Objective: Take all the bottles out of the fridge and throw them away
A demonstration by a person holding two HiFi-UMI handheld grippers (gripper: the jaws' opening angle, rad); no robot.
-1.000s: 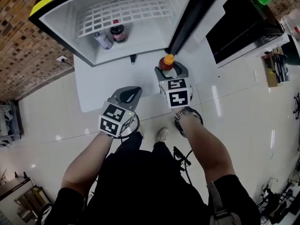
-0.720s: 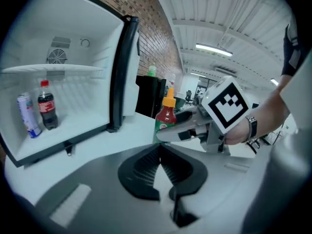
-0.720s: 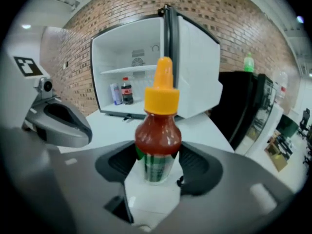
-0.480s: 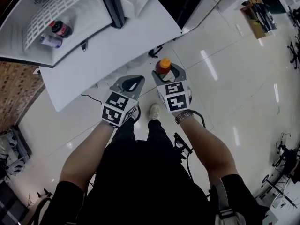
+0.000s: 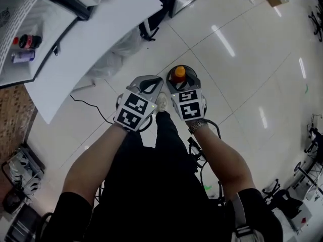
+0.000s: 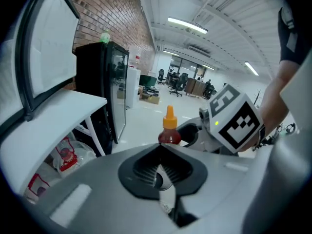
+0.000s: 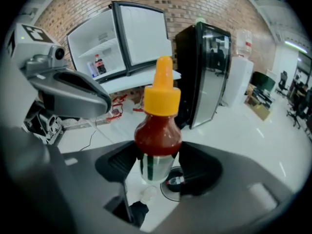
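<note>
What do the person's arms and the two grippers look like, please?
The left gripper and the right gripper are smooth grey shells with dark ribbed inner pads. Each carries a white cube with black square markers: the left cube and the right cube. A black cable loop hangs by the right wrist, which bears a metal wristwatch. The person wears black short sleeves.

L claw (image 5: 151, 83) shut, R claw (image 5: 180, 70) clamped on bottle (image 7: 157, 130), both tilted down.

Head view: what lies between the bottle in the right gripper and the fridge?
Floor tiles, a clear plastic bag and the white table the fridge stands on, in the head view.
</note>
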